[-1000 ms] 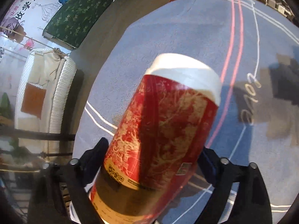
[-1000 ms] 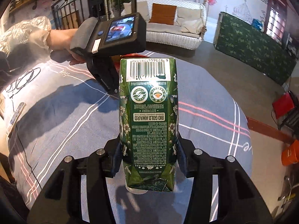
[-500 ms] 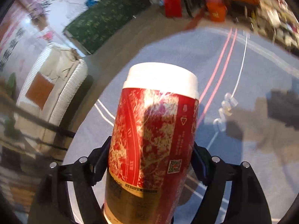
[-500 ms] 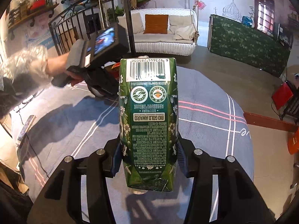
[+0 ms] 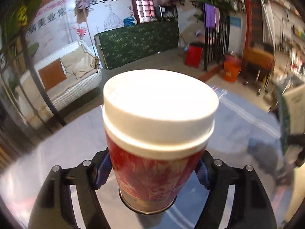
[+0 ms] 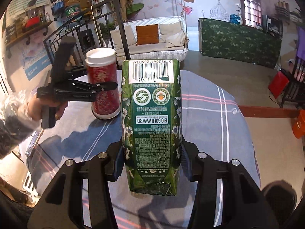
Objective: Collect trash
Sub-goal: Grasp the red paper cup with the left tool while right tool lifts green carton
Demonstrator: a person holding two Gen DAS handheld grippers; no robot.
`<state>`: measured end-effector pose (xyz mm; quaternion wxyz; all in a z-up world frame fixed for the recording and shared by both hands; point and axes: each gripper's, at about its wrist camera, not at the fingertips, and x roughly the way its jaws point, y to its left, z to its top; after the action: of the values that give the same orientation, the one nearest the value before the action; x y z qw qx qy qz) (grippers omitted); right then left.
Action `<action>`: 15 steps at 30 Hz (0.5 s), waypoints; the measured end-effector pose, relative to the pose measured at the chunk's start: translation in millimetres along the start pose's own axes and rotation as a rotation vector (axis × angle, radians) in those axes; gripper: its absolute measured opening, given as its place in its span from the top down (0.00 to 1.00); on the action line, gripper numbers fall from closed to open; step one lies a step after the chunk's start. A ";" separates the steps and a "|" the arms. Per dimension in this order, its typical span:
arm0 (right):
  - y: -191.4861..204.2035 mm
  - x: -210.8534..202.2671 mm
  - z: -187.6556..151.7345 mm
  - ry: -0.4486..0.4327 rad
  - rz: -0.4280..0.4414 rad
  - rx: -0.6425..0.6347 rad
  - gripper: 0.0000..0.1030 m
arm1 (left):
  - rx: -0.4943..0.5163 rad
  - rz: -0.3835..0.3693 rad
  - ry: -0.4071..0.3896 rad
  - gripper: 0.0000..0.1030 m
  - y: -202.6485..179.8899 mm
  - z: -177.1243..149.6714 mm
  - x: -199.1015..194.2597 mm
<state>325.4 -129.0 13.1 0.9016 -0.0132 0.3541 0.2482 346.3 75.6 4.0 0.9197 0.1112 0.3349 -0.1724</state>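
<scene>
Left gripper (image 5: 153, 173) fingers clamped on red canister (image 5: 155, 164), upright over tabletop (image 5: 247, 126). Right gripper (image 6: 151, 165) fingers pinch green carton (image 6: 151, 126) at its lower sides. Carton looks light, crushable: squeeze gently. Canister looks stiff, slick: grip mid-body.

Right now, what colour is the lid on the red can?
White lid on the red can, clearest in the left wrist view.

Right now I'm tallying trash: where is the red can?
The red can stands upright, gripped by the left tool; in the right view it sits left of the green carton, above the blue tablecloth.
</scene>
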 end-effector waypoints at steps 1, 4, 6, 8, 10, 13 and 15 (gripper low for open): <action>1.0 -5.5 -3.9 -0.008 -0.007 0.005 0.52 | -0.025 -0.015 -0.010 0.31 -4.9 -1.8 -5.9; -1.4 -23.5 -17.5 -0.032 -0.024 0.037 0.52 | -0.060 -0.054 -0.037 0.31 -21.3 -3.2 -20.3; -3.4 -34.4 -27.3 -0.046 -0.049 0.053 0.52 | -0.071 -0.083 -0.056 0.31 -37.2 -4.8 -33.0; -6.1 -48.1 -38.8 -0.058 -0.087 0.069 0.52 | -0.061 -0.098 -0.079 0.31 -55.0 -7.6 -45.7; -10.1 -61.4 -51.4 -0.070 -0.096 0.095 0.52 | -0.053 -0.116 -0.104 0.31 -75.9 -8.5 -58.5; -19.8 -85.9 -71.5 -0.089 -0.145 0.140 0.52 | -0.061 -0.167 -0.137 0.31 -99.6 -8.9 -74.3; -26.5 -102.2 -85.4 -0.099 -0.164 0.176 0.52 | -0.048 -0.183 -0.159 0.31 -120.8 -9.5 -84.0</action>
<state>219.6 -214.0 11.1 0.9329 0.0495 0.3273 0.1421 233.4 -11.5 41.1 0.9261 0.0441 0.2735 -0.2560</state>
